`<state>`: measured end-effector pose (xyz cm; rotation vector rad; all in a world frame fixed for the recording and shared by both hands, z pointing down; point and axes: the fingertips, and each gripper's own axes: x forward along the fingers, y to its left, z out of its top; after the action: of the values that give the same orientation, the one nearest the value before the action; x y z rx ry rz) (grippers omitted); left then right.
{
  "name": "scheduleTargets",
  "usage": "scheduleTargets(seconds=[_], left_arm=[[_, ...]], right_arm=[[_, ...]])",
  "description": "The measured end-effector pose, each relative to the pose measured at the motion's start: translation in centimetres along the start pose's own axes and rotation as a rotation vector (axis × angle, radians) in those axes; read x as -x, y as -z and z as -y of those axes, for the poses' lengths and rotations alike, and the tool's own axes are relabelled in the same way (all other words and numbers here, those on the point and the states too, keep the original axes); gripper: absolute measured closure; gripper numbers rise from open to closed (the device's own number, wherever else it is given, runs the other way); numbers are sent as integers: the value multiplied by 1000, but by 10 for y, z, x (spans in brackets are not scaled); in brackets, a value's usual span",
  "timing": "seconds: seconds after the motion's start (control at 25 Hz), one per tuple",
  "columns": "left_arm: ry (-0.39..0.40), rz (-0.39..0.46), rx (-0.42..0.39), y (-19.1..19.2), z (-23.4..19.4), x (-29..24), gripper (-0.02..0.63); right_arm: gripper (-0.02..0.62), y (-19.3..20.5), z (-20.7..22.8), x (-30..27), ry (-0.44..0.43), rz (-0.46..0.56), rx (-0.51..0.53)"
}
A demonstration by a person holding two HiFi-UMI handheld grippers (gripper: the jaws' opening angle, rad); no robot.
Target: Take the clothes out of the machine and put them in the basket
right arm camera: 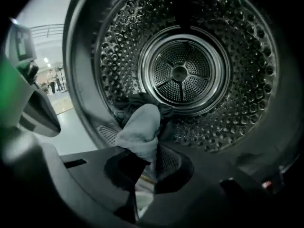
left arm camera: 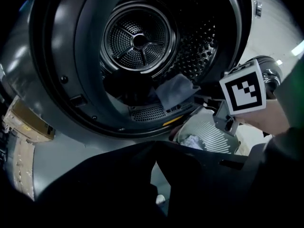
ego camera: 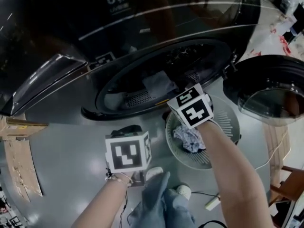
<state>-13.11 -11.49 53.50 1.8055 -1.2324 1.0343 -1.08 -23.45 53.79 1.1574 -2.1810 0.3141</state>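
The washing machine's drum (right arm camera: 180, 72) stands open. A light grey cloth (right arm camera: 140, 125) lies at the drum's mouth, and my right gripper (right arm camera: 142, 163) is shut on its lower end. Behind it lies a dark garment (right arm camera: 167, 112). The head view has the same grey cloth (ego camera: 159, 83) just beyond the right gripper's marker cube (ego camera: 192, 107). Below the opening stands a round pale basket (ego camera: 228, 123) holding a crumpled white-and-blue cloth (ego camera: 190, 137). My left gripper (left arm camera: 154, 151) hangs in front of the machine, left of the basket, jaws shut with nothing visible between them.
The machine's round door (ego camera: 270, 89) hangs open at the right, next to the basket. Cardboard (ego camera: 19, 127) lies on the floor at the left. The person's legs and pale shoes (ego camera: 183, 191) are just below the grippers.
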Motion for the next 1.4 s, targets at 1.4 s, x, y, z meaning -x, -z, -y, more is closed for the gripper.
scheduleTargets(seconds=[1.4], left_arm=[[55, -76, -52, 20, 75, 45, 601]], right_arm=[[577, 217, -13, 183, 51, -554, -133]])
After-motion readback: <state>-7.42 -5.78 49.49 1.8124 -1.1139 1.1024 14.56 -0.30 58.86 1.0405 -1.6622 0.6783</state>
